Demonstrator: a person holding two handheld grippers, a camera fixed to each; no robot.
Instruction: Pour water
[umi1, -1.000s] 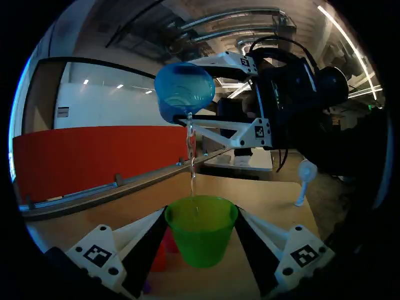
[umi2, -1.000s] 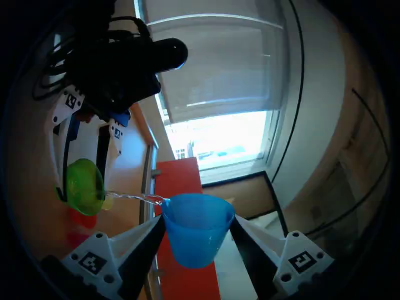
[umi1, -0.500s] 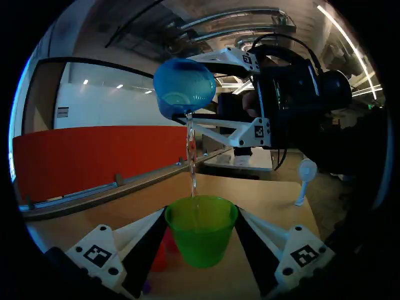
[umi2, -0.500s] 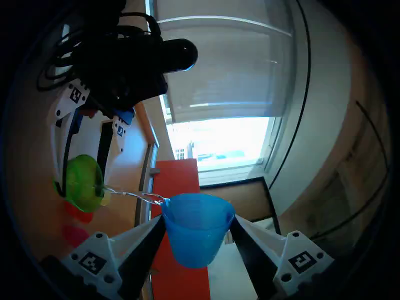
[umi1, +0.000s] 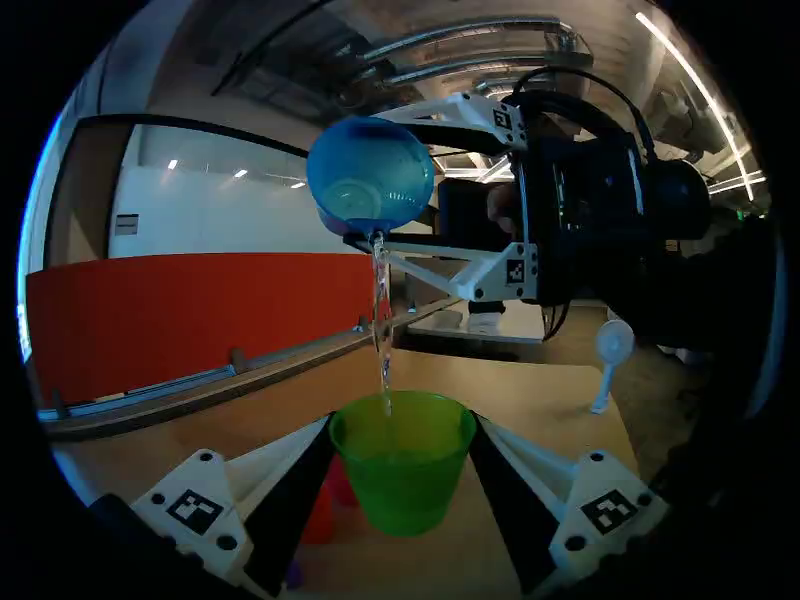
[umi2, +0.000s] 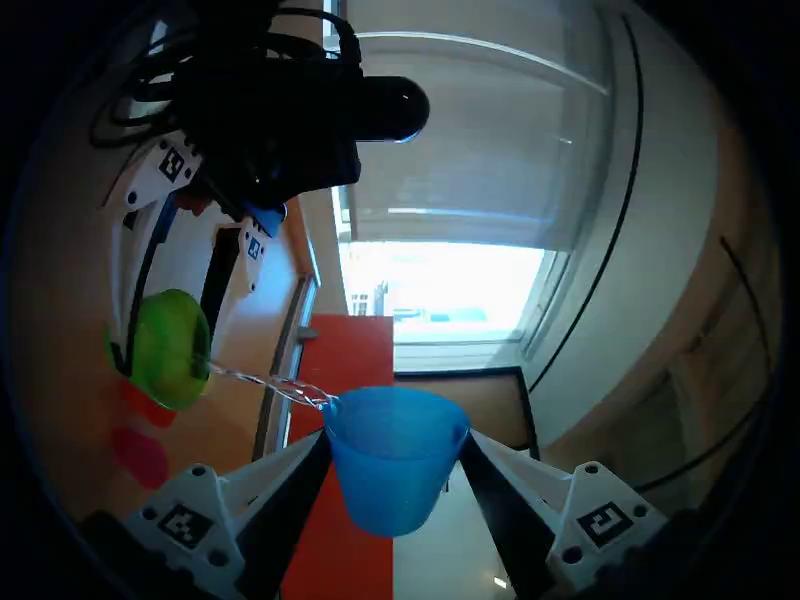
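Two cups carry this pour: the left gripper (umi1: 402, 432) is clamped on a green cup (umi1: 403, 470), a finger pressed to each side, holding it upright. Directly above the green cup, well apart from it, the right gripper (umi2: 394, 446) grips a blue cup (umi1: 370, 188) tipped onto its side. A thin stream of water (umi1: 381, 330) falls from the blue cup's lower lip into the green cup, landing a little off centre. The fall is long and the stream thin and wavering, so a small sideways drift of either hand would likely carry it past the green cup's rim onto the tabletop (umi1: 540, 400). A quicker tilt could throw the water in an arc beyond the green cup, and a slower one could make it dribble down the blue cup's outer wall. How full the green cup is I cannot tell, so overfilling is also possible. Both cups look like smooth, translucent plastic, round and tapering to a narrower base, a shape that could slip between flat fingers as weight grows. The tabletop looks matte and wood-toned, and red cups (umi1: 320, 515) sit low beside the green cup.
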